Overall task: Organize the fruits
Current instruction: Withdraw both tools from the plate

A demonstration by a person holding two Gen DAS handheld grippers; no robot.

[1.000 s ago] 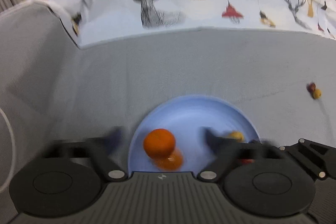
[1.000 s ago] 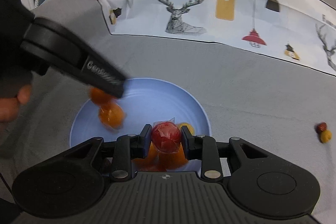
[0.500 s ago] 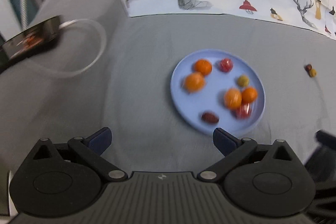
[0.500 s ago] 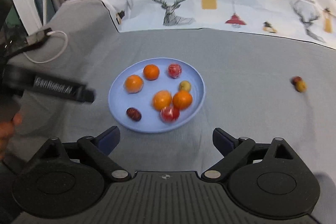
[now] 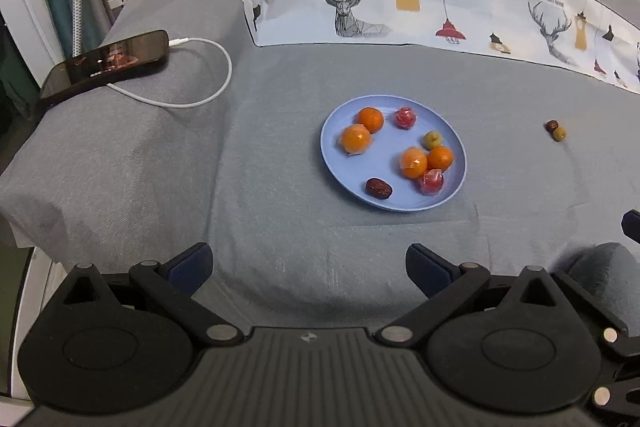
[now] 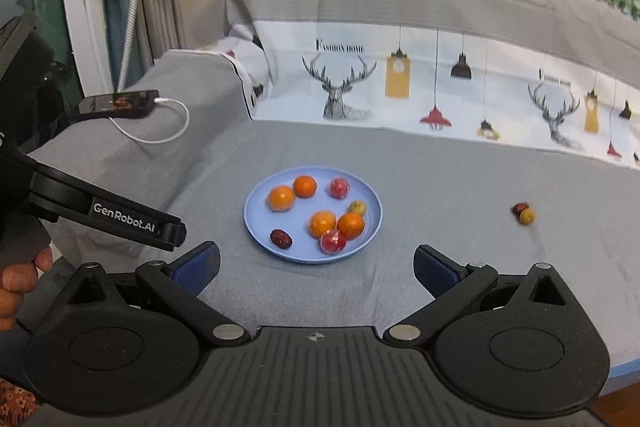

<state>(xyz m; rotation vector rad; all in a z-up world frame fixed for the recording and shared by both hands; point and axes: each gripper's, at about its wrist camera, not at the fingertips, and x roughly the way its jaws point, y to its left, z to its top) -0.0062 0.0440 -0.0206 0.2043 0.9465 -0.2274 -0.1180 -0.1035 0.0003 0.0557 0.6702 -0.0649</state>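
A light blue plate (image 5: 384,165) (image 6: 260,219) lies on the grey sofa seat. It holds several oranges (image 5: 356,138), two red wrapped fruits (image 5: 431,182), a yellow-green fruit (image 5: 433,139) and a dark date (image 5: 378,188). Off to the right on the seat lie a dark red fruit and a yellow-green fruit (image 5: 557,131) (image 6: 525,213), touching each other. My left gripper (image 5: 308,261) is open and empty, well short of the plate. My right gripper (image 6: 316,261) is still opening, with nothing between its fingers, and also stands back from the plate.
A phone (image 5: 106,63) on a white charging cable (image 5: 200,101) rests on the left armrest. A deer-print cloth (image 5: 400,7) covers the backrest. In the right wrist view the left gripper's finger (image 6: 132,223) and a hand (image 6: 20,283) show at the left.
The right gripper let go of a red wrapped fruit, which now lies on the plate. Both grippers have drawn back and up from the plate, which now looks smaller and farther.
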